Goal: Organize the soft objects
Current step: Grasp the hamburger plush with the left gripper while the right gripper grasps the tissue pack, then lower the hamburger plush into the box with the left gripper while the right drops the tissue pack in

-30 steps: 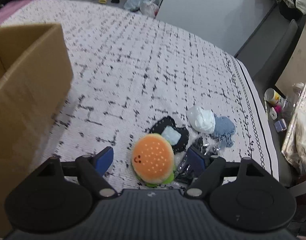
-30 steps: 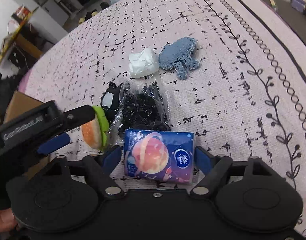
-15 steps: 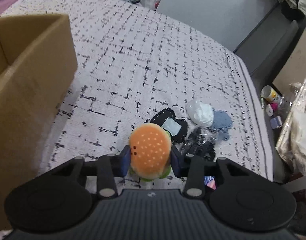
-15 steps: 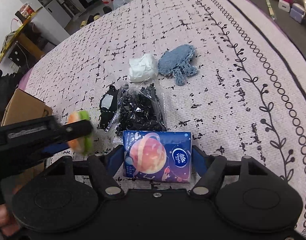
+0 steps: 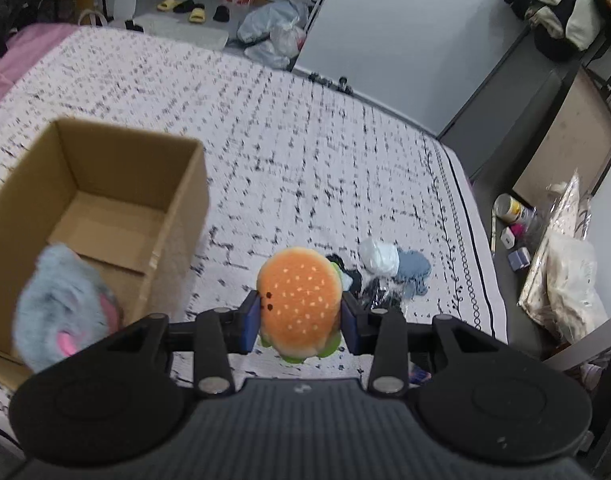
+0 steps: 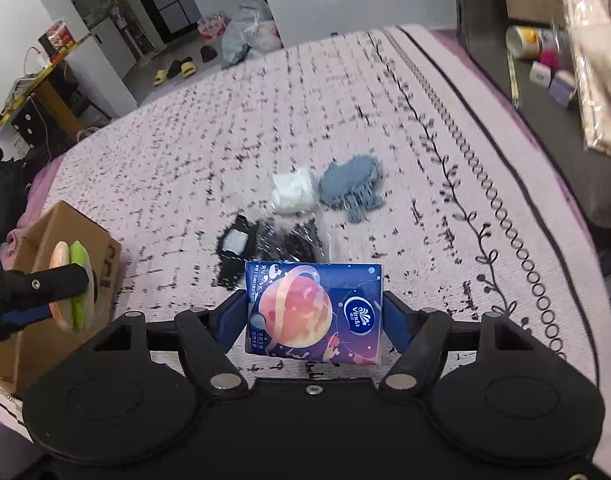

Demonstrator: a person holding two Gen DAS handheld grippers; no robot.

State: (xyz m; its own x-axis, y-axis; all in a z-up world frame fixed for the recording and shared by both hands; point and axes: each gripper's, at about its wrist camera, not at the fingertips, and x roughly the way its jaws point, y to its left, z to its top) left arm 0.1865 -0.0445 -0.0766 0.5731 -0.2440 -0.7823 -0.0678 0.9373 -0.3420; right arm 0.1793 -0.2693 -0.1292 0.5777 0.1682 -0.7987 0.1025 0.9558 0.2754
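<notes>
Gripping a burger plush (image 5: pixel 299 300) from both sides, the left tongs (image 5: pixel 301 322) are nearly closed on it and hold it above the bed (image 5: pixel 305 168), right of the open box (image 5: pixel 105 200) where a grey plush (image 5: pixel 61 304) lies. The right tongs (image 6: pixel 313 316) stand wider, their pads pressed on the two ends of a blue tissue pack (image 6: pixel 313 312) held clear of the bed. Beyond both lie a black pouch (image 6: pixel 235 244), a clear bag (image 6: pixel 301 240), a white wad (image 6: pixel 293 192) and a blue knit piece (image 6: pixel 351 188), close together.
</notes>
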